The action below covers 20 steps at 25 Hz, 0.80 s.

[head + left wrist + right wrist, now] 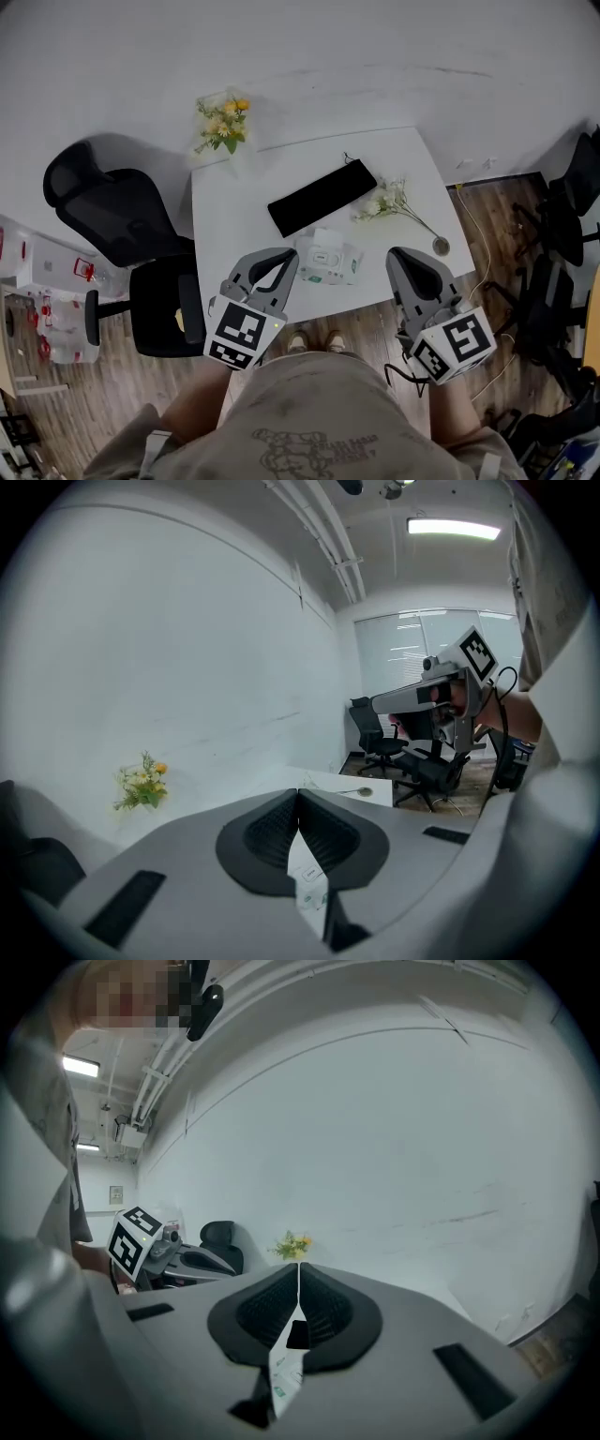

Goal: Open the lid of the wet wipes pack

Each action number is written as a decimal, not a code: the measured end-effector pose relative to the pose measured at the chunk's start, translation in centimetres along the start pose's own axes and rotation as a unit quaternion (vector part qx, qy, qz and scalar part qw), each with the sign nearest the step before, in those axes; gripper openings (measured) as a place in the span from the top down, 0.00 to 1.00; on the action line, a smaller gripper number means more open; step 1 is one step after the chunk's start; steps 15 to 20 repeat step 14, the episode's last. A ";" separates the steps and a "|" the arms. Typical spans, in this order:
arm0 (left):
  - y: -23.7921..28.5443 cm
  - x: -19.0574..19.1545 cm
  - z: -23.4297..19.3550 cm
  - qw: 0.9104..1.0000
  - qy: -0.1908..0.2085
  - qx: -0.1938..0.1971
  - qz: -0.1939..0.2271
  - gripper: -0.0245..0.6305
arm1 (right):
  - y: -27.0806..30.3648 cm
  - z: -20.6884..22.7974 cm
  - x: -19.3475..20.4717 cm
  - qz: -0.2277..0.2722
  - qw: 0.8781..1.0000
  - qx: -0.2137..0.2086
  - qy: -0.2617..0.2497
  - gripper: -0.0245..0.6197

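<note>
Nearest the head camera, a person's beige shirt (309, 412) fills the lower edge, and both tongs are held out just ahead of it.

- Left gripper (284, 255): jaws are seen clenched in its own view, pads meeting tip to tip (298, 794), with nothing gripped between them.
- Right gripper (401, 253): jaws are likewise pressed together (298, 1267), with nothing held.
- Wet wipes pack (328, 260): it is found lying on the white table (225, 225), close to the near edge, between the two grippers and touched by neither. Its lid side is turned up, and the lid appears to lie flat. A strip of the pack is glimpsed below the closed pads in the left gripper view (309, 878) and in the right gripper view (284, 1372).
- Black pouch (322, 196): it is laid diagonally just beyond the pack.
- White flower sprig (389, 202): it is seen right of the pouch.
- Yellow flowers (223, 122): they are set at the far left corner.
- Black office chair (112, 216): it is placed left of the table.
</note>
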<state>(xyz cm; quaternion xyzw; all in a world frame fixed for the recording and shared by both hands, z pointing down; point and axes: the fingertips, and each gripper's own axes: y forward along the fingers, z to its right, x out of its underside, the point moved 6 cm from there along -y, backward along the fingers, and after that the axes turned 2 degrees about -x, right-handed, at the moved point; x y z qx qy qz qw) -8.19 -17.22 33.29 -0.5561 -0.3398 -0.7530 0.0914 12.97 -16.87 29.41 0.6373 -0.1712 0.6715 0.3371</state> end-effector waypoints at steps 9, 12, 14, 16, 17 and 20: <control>-0.6 -1.0 -0.1 1.000 0.005 -0.008 0.010 0.94 | 0.0 -0.3 -0.3 0.002 1.000 -0.001 -0.016 0.91; -0.8 -1.0 -0.1 1.000 0.007 -0.009 0.010 0.94 | -0.1 -0.3 -0.7 0.006 1.000 -0.001 -0.021 0.91; -1.0 -1.2 -0.1 1.000 0.010 -0.010 0.011 0.94 | -0.2 -0.3 -1.0 0.009 1.000 0.000 -0.025 0.91; -1.0 -1.2 -0.1 1.000 0.010 -0.010 0.011 0.94 | -0.2 -0.3 -1.0 0.009 1.000 0.000 -0.025 0.91; -1.0 -1.2 -0.1 1.000 0.010 -0.010 0.011 0.94 | -0.2 -0.3 -1.0 0.009 1.000 0.000 -0.025 0.91; -1.0 -1.2 -0.1 1.000 0.010 -0.010 0.011 0.94 | -0.2 -0.3 -1.0 0.009 1.000 0.000 -0.025 0.91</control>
